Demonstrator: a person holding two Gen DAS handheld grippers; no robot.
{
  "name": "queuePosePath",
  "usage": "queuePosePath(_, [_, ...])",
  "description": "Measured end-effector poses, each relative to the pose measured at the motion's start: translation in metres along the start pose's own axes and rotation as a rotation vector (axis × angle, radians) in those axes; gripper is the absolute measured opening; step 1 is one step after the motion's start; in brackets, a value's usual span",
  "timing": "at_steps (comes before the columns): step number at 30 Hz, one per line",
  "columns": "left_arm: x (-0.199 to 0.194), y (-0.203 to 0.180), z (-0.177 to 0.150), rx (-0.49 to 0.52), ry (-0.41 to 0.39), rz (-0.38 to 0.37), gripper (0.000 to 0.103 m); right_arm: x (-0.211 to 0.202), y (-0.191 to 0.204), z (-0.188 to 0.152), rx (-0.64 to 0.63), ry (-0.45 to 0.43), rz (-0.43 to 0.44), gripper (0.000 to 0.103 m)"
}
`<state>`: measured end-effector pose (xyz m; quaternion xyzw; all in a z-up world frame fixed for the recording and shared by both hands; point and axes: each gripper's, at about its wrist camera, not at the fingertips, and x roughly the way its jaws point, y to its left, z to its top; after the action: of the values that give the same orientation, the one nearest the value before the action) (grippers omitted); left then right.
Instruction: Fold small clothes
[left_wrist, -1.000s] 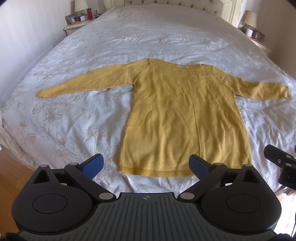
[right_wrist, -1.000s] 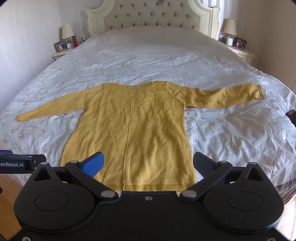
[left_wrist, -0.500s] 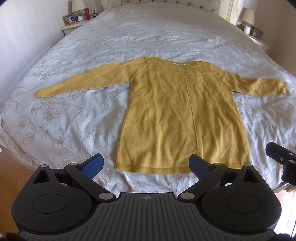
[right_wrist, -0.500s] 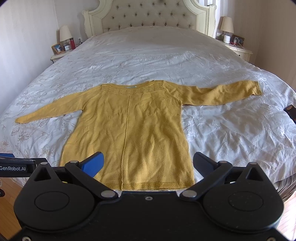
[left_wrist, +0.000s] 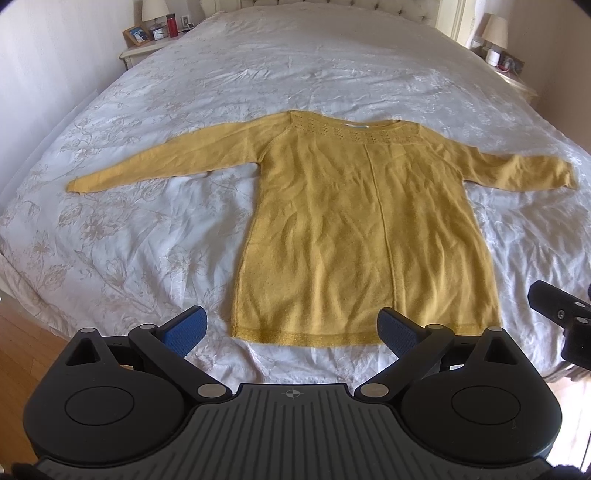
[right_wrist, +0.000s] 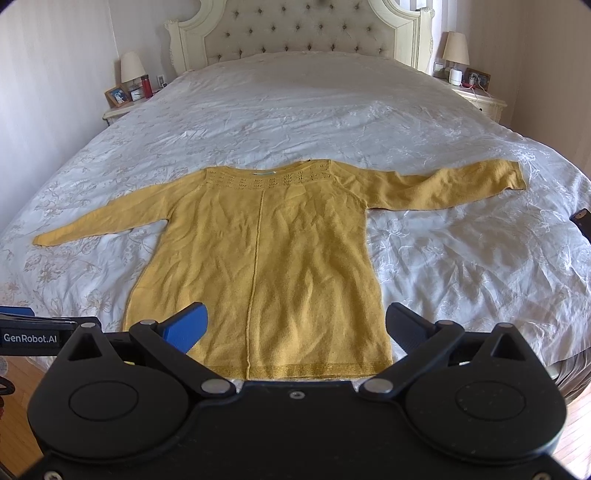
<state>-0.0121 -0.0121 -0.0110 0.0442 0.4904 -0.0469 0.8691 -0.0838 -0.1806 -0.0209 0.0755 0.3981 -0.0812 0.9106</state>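
Note:
A mustard-yellow long-sleeved knit top (left_wrist: 365, 229) (right_wrist: 266, 258) lies flat on the white bedspread, sleeves spread to both sides, hem toward me. My left gripper (left_wrist: 291, 328) hovers open just short of the hem, nothing between its blue-padded fingers. My right gripper (right_wrist: 295, 325) is also open and empty, above the hem's right half. The left sleeve cuff (left_wrist: 74, 184) reaches far left; the right cuff (right_wrist: 513, 173) reaches far right. Part of the right gripper (left_wrist: 561, 314) shows at the left view's right edge.
The white floral bedspread (right_wrist: 461, 266) covers a wide bed with a tufted headboard (right_wrist: 295, 33). Nightstands with lamps stand at both sides (right_wrist: 125, 96) (right_wrist: 469, 85). Wooden floor (left_wrist: 22, 339) lies below the bed's near edge.
Both grippers have moved slightly forward and higher over the bed, so the top sits a little lower and nearer in view. Jaws stay open; the top has not moved.

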Motion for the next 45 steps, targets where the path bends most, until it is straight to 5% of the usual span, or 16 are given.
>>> queuePosePath(45, [0.014, 0.011, 0.005, -0.016, 0.030, -0.019, 0.100, 0.010, 0.008, 0.004, -0.002, 0.011, 0.013, 0.102])
